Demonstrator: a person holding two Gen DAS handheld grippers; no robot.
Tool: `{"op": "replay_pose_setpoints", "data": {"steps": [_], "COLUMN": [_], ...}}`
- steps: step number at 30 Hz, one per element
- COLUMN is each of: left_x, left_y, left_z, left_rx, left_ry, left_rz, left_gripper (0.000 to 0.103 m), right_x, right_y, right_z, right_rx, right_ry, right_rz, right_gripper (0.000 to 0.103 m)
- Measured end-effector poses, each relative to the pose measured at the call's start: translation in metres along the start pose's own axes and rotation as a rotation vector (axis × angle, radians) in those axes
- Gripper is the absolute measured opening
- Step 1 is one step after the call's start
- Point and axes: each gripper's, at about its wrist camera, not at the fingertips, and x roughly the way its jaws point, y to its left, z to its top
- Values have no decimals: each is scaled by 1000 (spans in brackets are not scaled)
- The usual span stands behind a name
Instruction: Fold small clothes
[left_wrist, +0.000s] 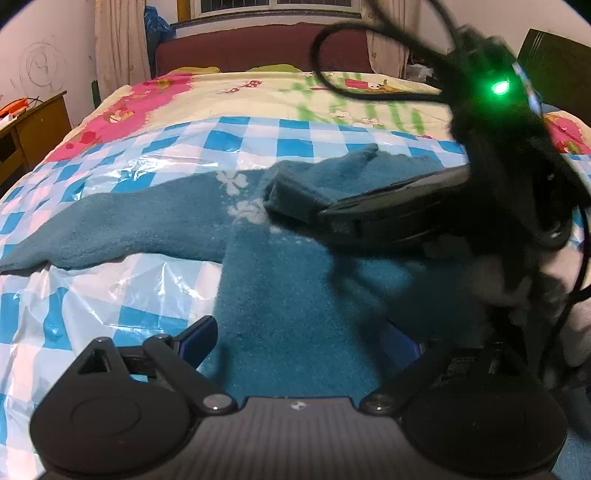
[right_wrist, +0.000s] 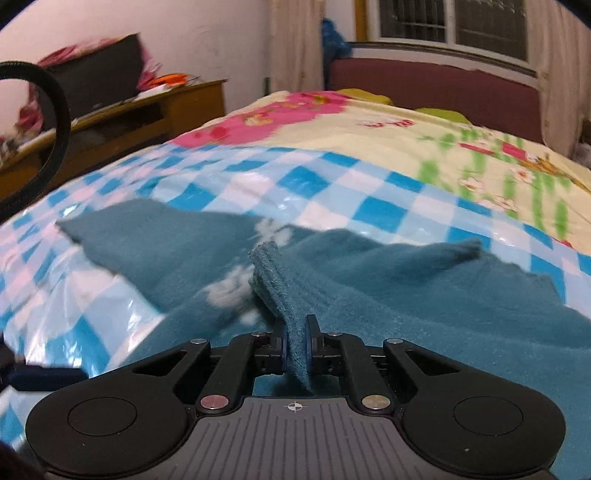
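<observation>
Jaws: right gripper (right_wrist: 295, 341) clamped on a sleeve (right_wrist: 275, 284) of the sweater (left_wrist: 295, 314); left gripper (left_wrist: 295, 343) open over the sweater; step: sleeve fold; next, lay the sleeve across the sweater body.

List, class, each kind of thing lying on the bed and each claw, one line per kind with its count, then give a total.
Teal garment: 1
Checked plastic sheet: 1
Floral bedspread: 1
Claws: 2, the left claw open, the right claw shut on the teal garment
Total: 5

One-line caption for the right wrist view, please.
Right gripper pinches a teal garment fold above the checkered sheet.
</observation>
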Motion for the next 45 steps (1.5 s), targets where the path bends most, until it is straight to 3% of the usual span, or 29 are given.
{"op": "replay_pose_setpoints", "data": {"steps": [3, 10, 12, 13, 18, 21, 26, 30, 36, 39, 42, 45], "left_x": [-1, -11, -12, -14, -27, -36, -56, -64, -61, -60, -59, -61], "left_y": [1, 8, 11, 13, 29, 44, 71, 96, 137, 152, 161, 163], "left_z": [-1, -3, -4, -4, -8, -11, -19, -24, -30, -36, -42, -47], "left_rx": [-4, -13, -16, -18, -53, -101, -160, -190, -272, -309, -350, -371], "left_ry": [5, -26, -22, -21, -48, -65, -100, -121, -112, -102, -87, -84], "left_rz": [2, 7, 11, 9, 9, 4, 7, 38, 107, 146, 172, 179], "left_gripper": [100, 100, 100, 100, 100, 100, 100, 100, 100, 100, 100, 100], "right_x": [19, -11, 6, 14, -7, -9, 29, 67, 114, 133, 136, 118], "right_y": [-1, 1, 0, -2, 13, 49, 130, 190, 257, 279, 274, 251], "right_z": [-6, -2, -5, -7, 15, 41, 78, 95, 99, 98, 103, 115], "right_rx": [-18, -10, -11, -13, -3, -90, -257, -372, -493, -531, -463, -357], "right_ry": [76, 8, 104, 140, 65, 36, 71, 85, 93, 79, 80, 51], "right_rz": [15, 35, 40, 43, 69, 135, 275, 328, 338, 243, 221, 244], "right_gripper": [11, 24, 36, 36, 36, 36, 36, 41, 49, 42, 11, 7]}}
